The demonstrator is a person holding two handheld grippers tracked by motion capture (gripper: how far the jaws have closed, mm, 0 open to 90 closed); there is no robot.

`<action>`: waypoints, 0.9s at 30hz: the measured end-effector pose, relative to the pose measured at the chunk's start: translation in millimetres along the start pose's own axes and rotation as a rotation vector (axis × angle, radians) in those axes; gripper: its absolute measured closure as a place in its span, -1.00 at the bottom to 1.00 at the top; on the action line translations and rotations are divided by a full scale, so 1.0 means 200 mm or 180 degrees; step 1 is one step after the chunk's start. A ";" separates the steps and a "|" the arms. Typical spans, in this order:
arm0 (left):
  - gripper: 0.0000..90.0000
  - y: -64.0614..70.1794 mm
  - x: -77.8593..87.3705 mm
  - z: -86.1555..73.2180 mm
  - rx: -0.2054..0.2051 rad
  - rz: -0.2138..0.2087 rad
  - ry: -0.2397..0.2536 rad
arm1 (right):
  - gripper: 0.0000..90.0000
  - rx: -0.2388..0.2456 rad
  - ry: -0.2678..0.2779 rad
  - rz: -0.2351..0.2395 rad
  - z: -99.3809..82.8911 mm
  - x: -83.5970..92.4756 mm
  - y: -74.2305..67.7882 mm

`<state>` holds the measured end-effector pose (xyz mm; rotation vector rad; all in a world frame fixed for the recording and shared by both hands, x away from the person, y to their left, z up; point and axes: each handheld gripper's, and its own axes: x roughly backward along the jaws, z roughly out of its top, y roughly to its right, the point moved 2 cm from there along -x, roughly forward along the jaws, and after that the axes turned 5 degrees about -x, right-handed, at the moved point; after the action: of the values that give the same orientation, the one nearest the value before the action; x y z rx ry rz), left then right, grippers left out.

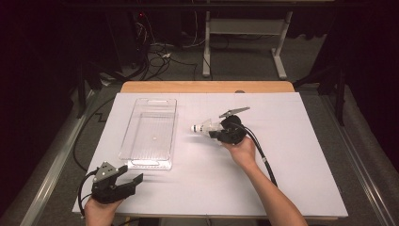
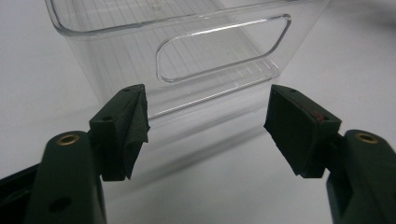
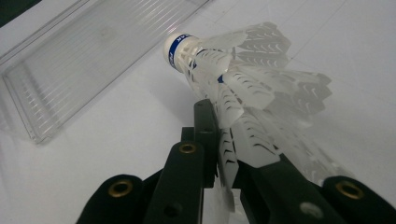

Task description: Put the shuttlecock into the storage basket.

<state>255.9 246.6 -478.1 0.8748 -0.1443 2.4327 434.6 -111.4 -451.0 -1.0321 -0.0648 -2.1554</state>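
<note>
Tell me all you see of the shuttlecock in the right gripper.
The shuttlecock is white translucent plastic, with a slotted skirt and a rounded white cap ringed by a blue band. The right gripper is shut on its skirt, holding it off the white tabletop, cap pointing toward the clear bin, which it does not touch.

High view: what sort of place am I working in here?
Likely a lab or recording workbench: a white-covered table, loose cables on the carpeted floor behind it, and a second desk frame in a dark room.

Black grippers (image 1: 134, 181), brass screws, trailing cables
</note>
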 end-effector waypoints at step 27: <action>-0.31 -0.03 0.00 0.00 0.0032 0.0032 0.0003 | 0.97 0.0079 0.0101 0.0083 0.11 0.06 -0.06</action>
<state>257.7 251.6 -478.3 0.8795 -0.1367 2.4450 436.6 -102.5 -424.6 -0.9791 -0.0627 -2.1415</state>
